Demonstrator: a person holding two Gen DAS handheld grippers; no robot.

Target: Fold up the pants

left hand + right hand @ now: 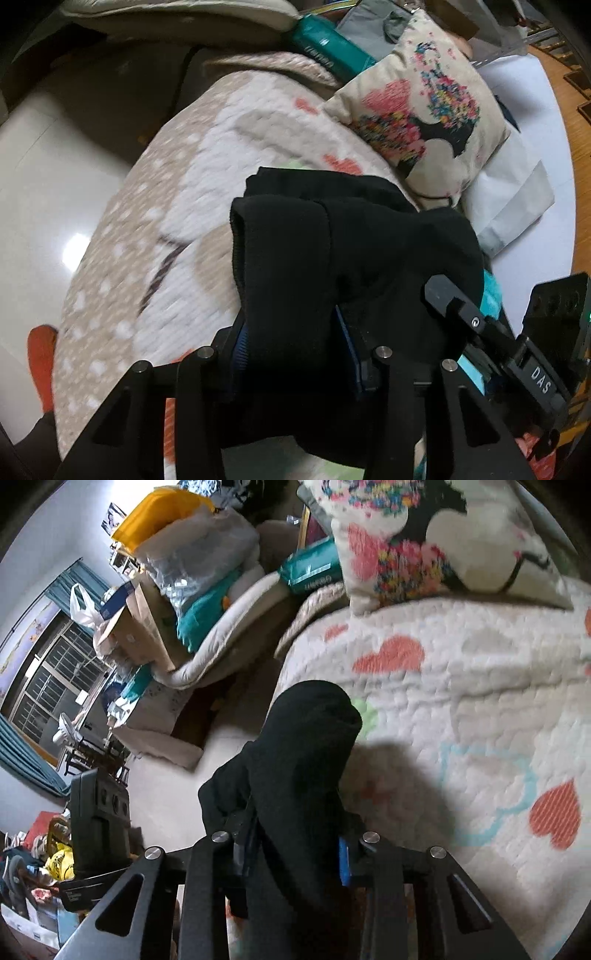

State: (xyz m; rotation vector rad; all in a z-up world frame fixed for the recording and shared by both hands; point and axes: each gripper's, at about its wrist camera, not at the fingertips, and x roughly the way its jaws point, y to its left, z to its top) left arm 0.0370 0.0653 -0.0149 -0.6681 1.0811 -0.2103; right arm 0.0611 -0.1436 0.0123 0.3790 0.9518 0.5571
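the black pants (332, 251) hang bunched above the quilted bed cover (155, 206), clenched at two spots. the left hand-held gripper (295, 354) grasps a thick fold between its blue pads; at its 2 o'clock the right hand-held gripper (476, 325) grasps the cloth too. in the right wrist view that right hand-held gripper (295, 845) clamps the dark bundle (306, 746), with a printed pillow (424, 542) at 1 o'clock.

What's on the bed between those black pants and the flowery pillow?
Nothing but bare quilt between the pants and the pillow; the right wrist view shows it best.
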